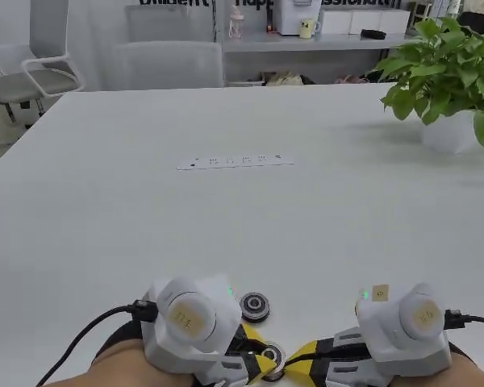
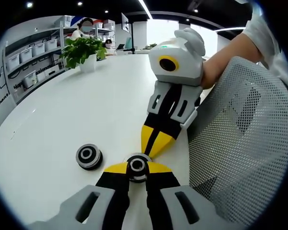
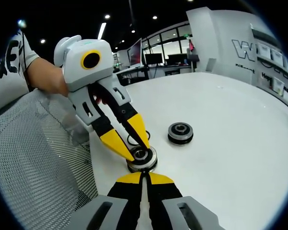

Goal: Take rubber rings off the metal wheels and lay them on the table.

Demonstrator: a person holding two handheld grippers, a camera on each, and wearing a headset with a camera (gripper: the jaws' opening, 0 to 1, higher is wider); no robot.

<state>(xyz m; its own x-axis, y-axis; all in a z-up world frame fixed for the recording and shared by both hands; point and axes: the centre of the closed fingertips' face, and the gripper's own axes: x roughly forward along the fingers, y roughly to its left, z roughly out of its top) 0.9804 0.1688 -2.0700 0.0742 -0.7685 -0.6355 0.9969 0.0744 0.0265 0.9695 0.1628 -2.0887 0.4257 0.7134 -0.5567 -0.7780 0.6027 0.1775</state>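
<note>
Only container: a smooth white pot (image 1: 452, 133) with a leafy green plant (image 1: 436, 64), far beyond and to the right of the clamped wheel (image 3: 142, 157).

That wheel is a small round metal disc w/ a shiny hub and a dark rubber band on its rim, lying flat on the matte white table (image 1: 226, 226) at the near edge. The left gripper (image 2: 136, 168) has its yellow tips on either side of it, closed on the wheel. The right gripper (image 3: 144, 178) has its tips pressed together, touching the wheel's rim from the opposite side; can't tell if they pinch the rubber. A thin dark loop shows between the left gripper's jaws in the right gripper view.

The 2nd wheel (image 1: 255, 305), same shape, black ring on, lies flat just beyond the clamped wheel, apart from it.

A grey mesh chair back (image 2: 240, 134) stands beside the clamped wheel, off the table.
</note>
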